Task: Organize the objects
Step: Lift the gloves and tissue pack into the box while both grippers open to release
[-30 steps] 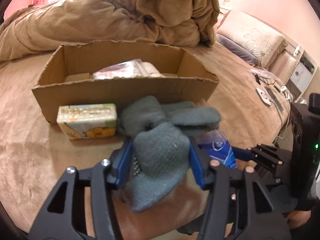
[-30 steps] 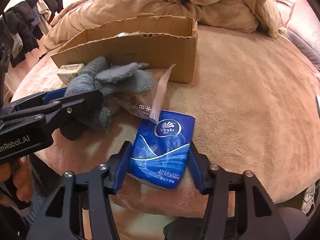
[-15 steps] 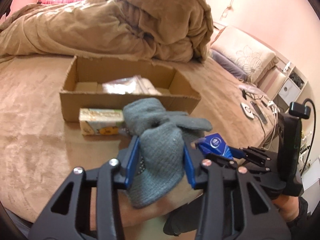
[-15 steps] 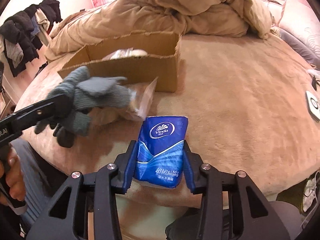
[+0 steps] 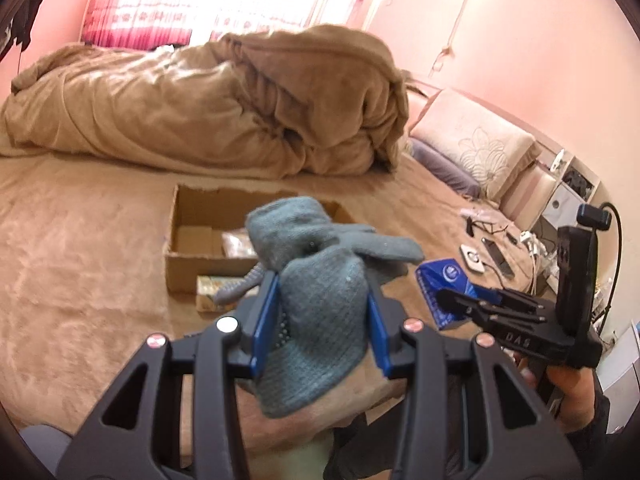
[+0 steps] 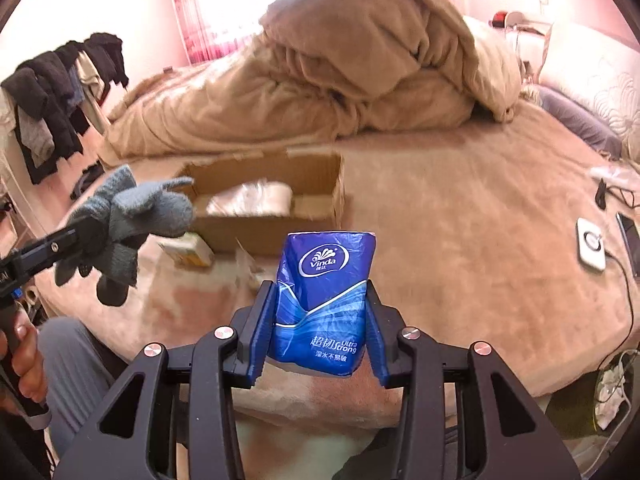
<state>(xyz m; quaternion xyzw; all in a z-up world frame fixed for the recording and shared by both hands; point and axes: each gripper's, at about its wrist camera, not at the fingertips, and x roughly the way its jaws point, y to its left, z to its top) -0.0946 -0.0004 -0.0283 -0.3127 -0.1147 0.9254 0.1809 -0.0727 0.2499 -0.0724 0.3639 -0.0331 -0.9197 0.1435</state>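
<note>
Left claw (image 5: 322, 324) grips grey gloves (image 5: 320, 280); right claw (image 6: 320, 330) clamps tissue pack (image 6: 326, 296).

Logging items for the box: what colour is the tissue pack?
Blue with white swirls, the tissue pack shows best in the right wrist view.

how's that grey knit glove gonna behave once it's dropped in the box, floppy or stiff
Probably floppy: the grey knit glove droops below the left hand-held gripper, and its fingers dangle in the right wrist view. Likely light and grippy rather than slippery, given the fuzzy knit. It should slump wherever it lands in the cardboard box, not roll.
</note>
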